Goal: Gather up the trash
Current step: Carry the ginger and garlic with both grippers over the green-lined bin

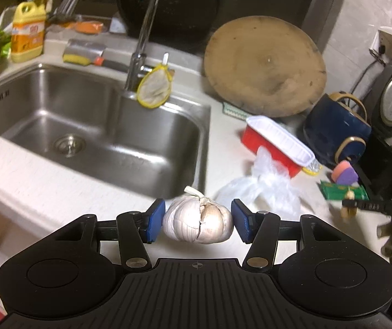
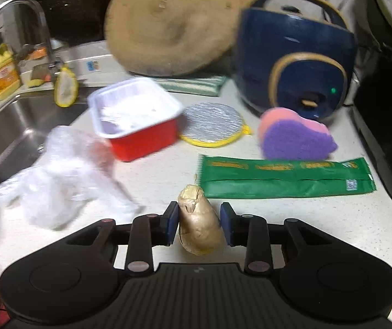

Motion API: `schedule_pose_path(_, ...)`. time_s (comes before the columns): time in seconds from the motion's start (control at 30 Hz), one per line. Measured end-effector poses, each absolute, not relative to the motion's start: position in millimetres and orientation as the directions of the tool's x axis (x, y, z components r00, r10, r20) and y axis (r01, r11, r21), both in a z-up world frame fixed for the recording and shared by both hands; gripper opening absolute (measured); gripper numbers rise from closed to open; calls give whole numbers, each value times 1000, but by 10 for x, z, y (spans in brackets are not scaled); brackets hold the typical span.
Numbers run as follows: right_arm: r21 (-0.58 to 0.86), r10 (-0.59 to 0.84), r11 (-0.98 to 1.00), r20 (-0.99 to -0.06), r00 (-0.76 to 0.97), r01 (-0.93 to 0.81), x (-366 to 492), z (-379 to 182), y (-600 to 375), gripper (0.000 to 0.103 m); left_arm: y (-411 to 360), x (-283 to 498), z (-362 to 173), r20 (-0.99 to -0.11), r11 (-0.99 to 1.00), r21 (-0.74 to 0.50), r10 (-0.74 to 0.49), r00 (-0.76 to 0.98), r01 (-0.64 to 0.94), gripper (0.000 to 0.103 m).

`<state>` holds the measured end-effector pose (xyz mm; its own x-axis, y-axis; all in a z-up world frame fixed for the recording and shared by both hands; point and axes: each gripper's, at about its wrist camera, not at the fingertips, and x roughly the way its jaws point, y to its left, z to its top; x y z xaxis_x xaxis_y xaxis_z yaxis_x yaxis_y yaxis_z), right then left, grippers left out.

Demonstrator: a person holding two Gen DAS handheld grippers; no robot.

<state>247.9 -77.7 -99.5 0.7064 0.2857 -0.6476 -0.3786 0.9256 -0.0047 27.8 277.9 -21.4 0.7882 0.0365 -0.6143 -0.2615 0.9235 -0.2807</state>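
Left wrist, garlic bulb (image 1: 198, 220) clamped (both pads), left hand-held gripper (image 1: 198, 223)

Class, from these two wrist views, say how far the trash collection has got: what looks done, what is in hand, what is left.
Done: nothing visibly; no bin shows in either view. In hand: the left gripper holds a garlic bulb and the right gripper brackets a piece of ginger, its left pad touching, the right pad's contact unclear. Left: the crumpled plastic bag, green wrapper and red tray lie on the counter.
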Motion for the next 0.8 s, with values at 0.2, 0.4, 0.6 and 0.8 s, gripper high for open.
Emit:
schedule_pose_path(0.2, -3, 345, 892, -643, 684, -452, 2021, -866, -354, 32, 2991, 34, -499, -655, 918, -327, -47, 754, -226, 59)
schedule_pose_path(0.4, 9, 415, 844, -642, 644, -535, 1501, -883, -43, 32, 2969, -147, -890, -710, 907, -394, -196, 676, -151, 59)
schedule_pose_path(0.6, 27, 458, 773, -716, 528, -634, 1041, -1212, 118, 32, 2748, -191, -1617, -799, 872, -472, -361, 481, -130, 59)
schedule_pose_path(0.8, 83, 411, 768, -825, 388, -635, 872, -1955, 205, 32, 2390, -171, -2753, -856, 833, -507, -457, 241, -222, 59)
